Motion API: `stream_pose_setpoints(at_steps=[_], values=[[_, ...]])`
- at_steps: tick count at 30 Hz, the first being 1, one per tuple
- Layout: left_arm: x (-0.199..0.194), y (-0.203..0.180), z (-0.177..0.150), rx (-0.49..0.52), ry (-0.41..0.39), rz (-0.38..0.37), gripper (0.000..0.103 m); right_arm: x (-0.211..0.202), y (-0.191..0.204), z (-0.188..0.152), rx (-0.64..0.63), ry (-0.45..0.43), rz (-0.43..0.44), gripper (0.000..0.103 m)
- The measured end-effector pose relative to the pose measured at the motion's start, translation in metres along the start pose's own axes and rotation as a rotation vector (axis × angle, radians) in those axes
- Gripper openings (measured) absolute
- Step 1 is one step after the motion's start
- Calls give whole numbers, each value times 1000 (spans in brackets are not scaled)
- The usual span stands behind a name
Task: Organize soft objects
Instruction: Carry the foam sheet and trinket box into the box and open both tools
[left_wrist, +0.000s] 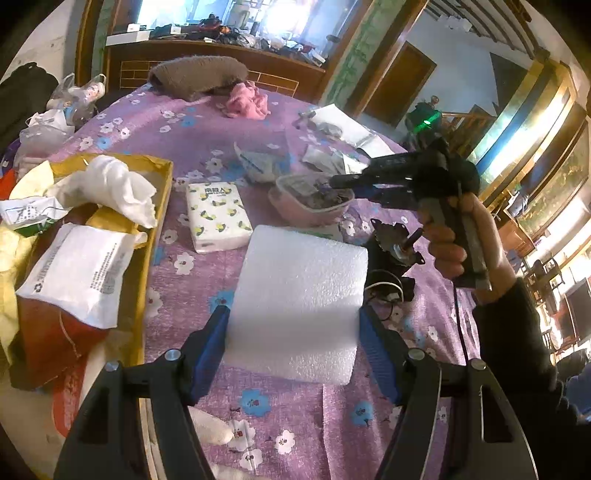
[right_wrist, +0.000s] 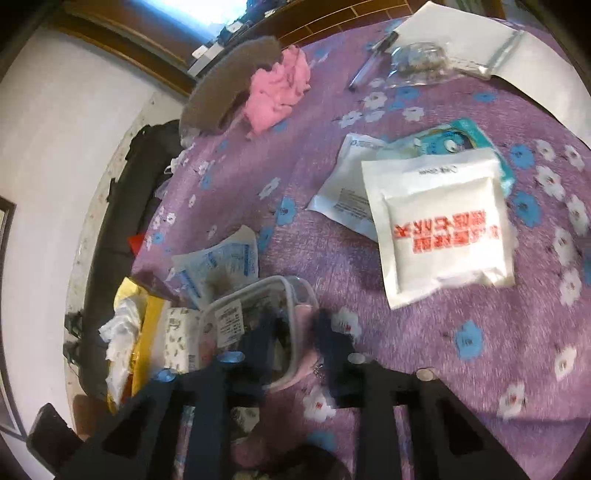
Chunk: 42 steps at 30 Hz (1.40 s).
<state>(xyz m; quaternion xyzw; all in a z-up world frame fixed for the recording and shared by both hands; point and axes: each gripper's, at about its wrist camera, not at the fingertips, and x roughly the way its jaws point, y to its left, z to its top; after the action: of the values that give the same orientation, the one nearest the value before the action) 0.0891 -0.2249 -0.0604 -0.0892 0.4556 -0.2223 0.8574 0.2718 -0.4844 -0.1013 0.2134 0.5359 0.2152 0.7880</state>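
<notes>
The left gripper (left_wrist: 293, 332) is holding a white foam block (left_wrist: 299, 299) between its blue pads (left_wrist: 207, 347), which are pressing on the block's two sides. The block is thick and rectangular, with a fine grainy surface and rounded edges, and it is hanging just above the purple flowered tablecloth (left_wrist: 295, 413).

Just beyond the foam block a tissue pack (left_wrist: 216, 216) printed with lemons is lying flat on the cloth. To the left of the block a yellow box (left_wrist: 155, 236) is sitting at the table's edge, stuffed with a white bag (left_wrist: 77, 273) and crumpled white cloth (left_wrist: 110, 184).

Beyond the block to the right, the right gripper (right_wrist: 295, 339) is reaching over a pink bowl (left_wrist: 306, 206) with a clear rim. Its jaws are standing narrow across that rim, and whether they are pinching it is too blurred to tell. A hand (left_wrist: 458, 240) in a dark sleeve is holding its handle.

Farther from the block, a white pouch with red print (right_wrist: 439, 229) is lying flat. Farthest off, a pink rag (left_wrist: 247, 101) is lying beside a brown fuzzy cushion (left_wrist: 195, 74).
</notes>
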Motion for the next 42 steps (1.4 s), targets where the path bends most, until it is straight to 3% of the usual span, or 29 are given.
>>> stream_pose_setpoints(at_steps=[8, 12, 16, 22, 27, 38, 42], values=[[-35, -4, -8, -14, -56, 10, 69, -58, 27, -32, 12, -139, 88, 19], [-64, 2, -13, -32, -102, 17, 69, -96, 66, -56, -39, -238, 106, 19], [-98, 20, -21, -56, -147, 72, 69, -113, 118, -99, -96, -301, 121, 19], [-130, 65, -25, -105, -174, 190, 69, -86, 177, -139, -120, -328, 130, 20], [-129, 106, -19, -143, -161, 256, 69, -52, 212, -144, -147, -316, 98, 20], [-100, 147, -5, -148, -131, 266, 69, 27, 234, -113, -165, -231, 17, 21], [-88, 156, -1, -153, -123, 266, 70, 41, 240, -111, -197, -249, -47, 23]])
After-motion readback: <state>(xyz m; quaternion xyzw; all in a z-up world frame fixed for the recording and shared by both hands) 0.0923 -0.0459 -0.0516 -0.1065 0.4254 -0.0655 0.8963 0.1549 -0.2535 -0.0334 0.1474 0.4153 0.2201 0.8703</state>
